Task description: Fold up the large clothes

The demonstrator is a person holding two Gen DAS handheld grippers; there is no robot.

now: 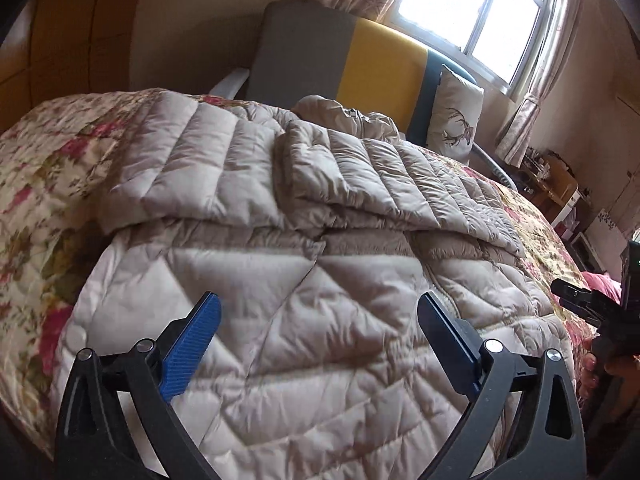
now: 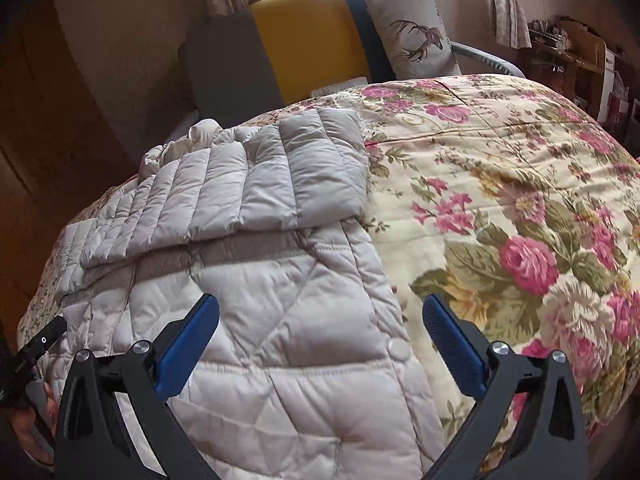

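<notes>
1. Puffy beige coat [image 1: 280, 280] lies flat on the flowery bedspread [image 1: 36, 184], sleeves folded across it.
2. Left gripper [image 1: 320, 320] is spread wide over the coat, nothing pinched.
3. Right gripper [image 2: 320, 320] is spread too, at the coat's edge; only this view shows the bare bedspread beside it.
4. The window [image 1: 476, 4] shows fully only in the left view.

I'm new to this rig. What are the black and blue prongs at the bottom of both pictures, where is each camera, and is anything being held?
Each picture comes from a camera on a hand-held claw, looking along its two blue fingers. A person carries one in each hand. The left claw and right claw both stand open above a pale quilted coat and hold nothing. The coat lies on a floral bedspread, sleeves folded across it. A deer pillow stands behind.
</notes>
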